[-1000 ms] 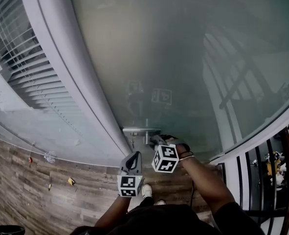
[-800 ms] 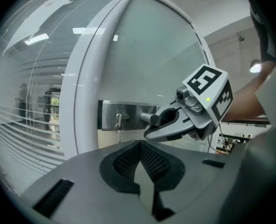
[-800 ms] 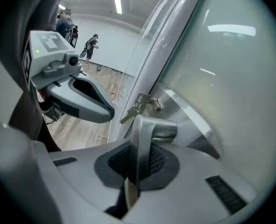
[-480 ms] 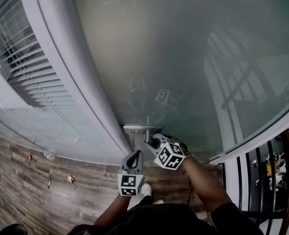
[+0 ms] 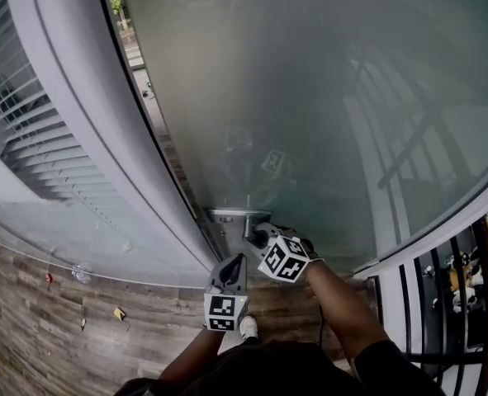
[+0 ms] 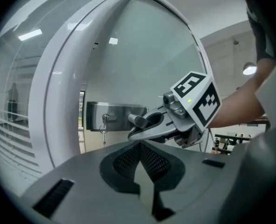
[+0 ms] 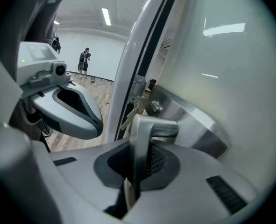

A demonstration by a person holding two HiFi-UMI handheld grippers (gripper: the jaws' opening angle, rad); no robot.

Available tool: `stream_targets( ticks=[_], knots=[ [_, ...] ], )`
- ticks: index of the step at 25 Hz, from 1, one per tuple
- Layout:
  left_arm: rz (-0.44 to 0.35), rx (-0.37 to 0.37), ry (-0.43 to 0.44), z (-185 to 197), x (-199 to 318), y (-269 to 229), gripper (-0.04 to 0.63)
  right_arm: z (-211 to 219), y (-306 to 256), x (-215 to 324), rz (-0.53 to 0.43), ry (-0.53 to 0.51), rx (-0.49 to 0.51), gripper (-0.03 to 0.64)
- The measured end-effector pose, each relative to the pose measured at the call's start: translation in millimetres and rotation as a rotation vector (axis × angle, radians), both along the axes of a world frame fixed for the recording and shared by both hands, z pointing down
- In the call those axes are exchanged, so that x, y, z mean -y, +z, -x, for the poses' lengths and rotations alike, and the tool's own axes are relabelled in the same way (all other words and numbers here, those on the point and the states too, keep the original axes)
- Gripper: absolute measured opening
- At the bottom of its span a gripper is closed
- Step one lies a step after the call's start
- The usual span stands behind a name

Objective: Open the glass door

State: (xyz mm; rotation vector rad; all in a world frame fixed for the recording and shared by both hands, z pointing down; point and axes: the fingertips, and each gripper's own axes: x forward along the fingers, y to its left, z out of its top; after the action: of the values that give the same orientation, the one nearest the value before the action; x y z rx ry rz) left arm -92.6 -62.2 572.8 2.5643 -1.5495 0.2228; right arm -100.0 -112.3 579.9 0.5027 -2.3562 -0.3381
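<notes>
In the head view, the glass door (image 5: pixel 310 97) stands ajar. A dark slit runs up from the door handle (image 5: pixel 237 217) between the door's edge and the white door frame (image 5: pixel 87 122). The handle sits low on the door, at its frame-side edge. The right tongs (image 5: pixel 258 236) reach the handle from below and to the right, and their marker cube (image 5: pixel 286 258) is just behind. The left tongs (image 5: pixel 231 264) hang below the handle and short of it, over the wooden floor (image 5: pixel 45 328).

The left gripper view shows the left tongs clenched, pad against pad, with nothing between them. They point at the handle from a little way off. Left of the handle's lever, a steel lock plate (image 6: pixel 116 115) carries a key (image 6: pixel 103 120) with more keys dangling under it. The right tongs grip the lever from the right.

In the right gripper view, the right tongs are clamped on the handle's lever, which stands upright between the pads. The lock plate spreads out behind the handle to the right. The left tongs float to the left of the handle, apart from it. Far beyond them stands a person (image 7: pixel 84 59).
</notes>
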Motion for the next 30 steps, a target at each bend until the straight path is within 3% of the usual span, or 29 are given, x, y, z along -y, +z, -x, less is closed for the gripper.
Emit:
stream_targets(
  ticks=[15,30],
  knots=[
    [-0.018,0.004,0.054,-0.2,50.3,11.0,0.002,-5.4,25.0,105.9,0.035,0.126,0.002,0.018],
    [-0.037,-0.014,-0.012,-21.7,154.3,-24.8,0.002,-39.5,1.7,248.5,0.093,0.290,-0.005,0.018]
  ],
)
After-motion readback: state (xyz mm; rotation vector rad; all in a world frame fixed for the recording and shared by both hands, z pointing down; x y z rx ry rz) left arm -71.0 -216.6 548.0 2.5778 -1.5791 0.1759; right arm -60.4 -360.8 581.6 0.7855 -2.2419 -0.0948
